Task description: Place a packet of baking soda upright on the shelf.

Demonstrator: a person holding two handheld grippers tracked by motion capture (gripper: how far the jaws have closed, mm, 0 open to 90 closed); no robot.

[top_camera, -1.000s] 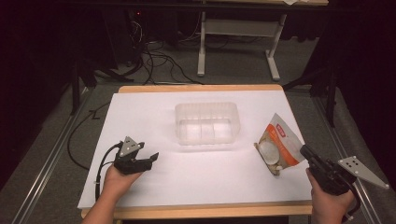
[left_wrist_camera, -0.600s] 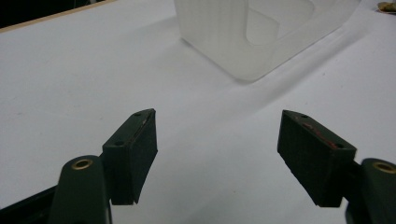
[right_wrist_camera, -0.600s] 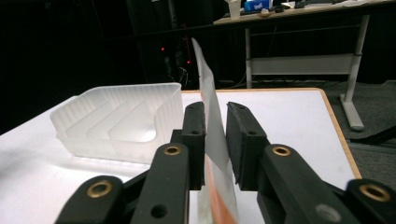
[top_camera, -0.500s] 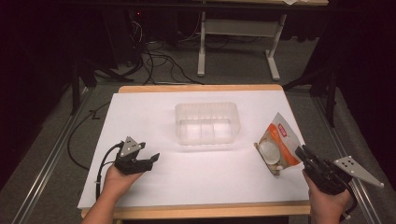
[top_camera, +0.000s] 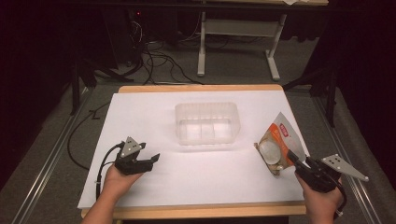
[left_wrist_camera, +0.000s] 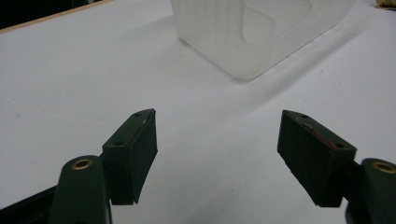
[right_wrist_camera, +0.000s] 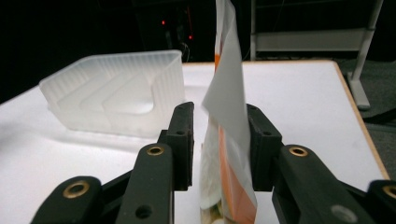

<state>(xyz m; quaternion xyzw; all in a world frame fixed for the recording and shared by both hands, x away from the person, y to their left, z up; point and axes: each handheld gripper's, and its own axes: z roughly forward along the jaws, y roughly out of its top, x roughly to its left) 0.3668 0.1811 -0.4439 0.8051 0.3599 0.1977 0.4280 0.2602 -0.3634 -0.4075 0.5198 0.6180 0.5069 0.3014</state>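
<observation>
A white table [top_camera: 196, 172] is carrying a clear plastic tub [top_camera: 207, 123] near its centre and an orange-and-white pouch [top_camera: 276, 144] toward its right edge.

Left side: the person's left hand [top_camera: 116, 179] is holding the left gripper [top_camera: 147, 161] low over the near-left part of the table. Its jaws are standing wide apart with nothing between them. In the left gripper view, the left gripper [left_wrist_camera: 217, 154] is pointing toward a corner of the tub [left_wrist_camera: 252, 32], which is lying well ahead of the jaws and apart from them.

Right side: the person's right hand [top_camera: 322, 198] is holding the right gripper [top_camera: 292, 157] at the near-right corner, with its tip meeting the near end of the pouch. In the right gripper view, the right gripper [right_wrist_camera: 219, 140] is bracketing the pouch [right_wrist_camera: 226, 140], which is standing edge-on between the two pads. The jaws are lying close on either side of it. Whether they are already pressing it cannot be told. The tub [right_wrist_camera: 116, 93] is sitting beyond and to the left, apart from the pouch.
</observation>
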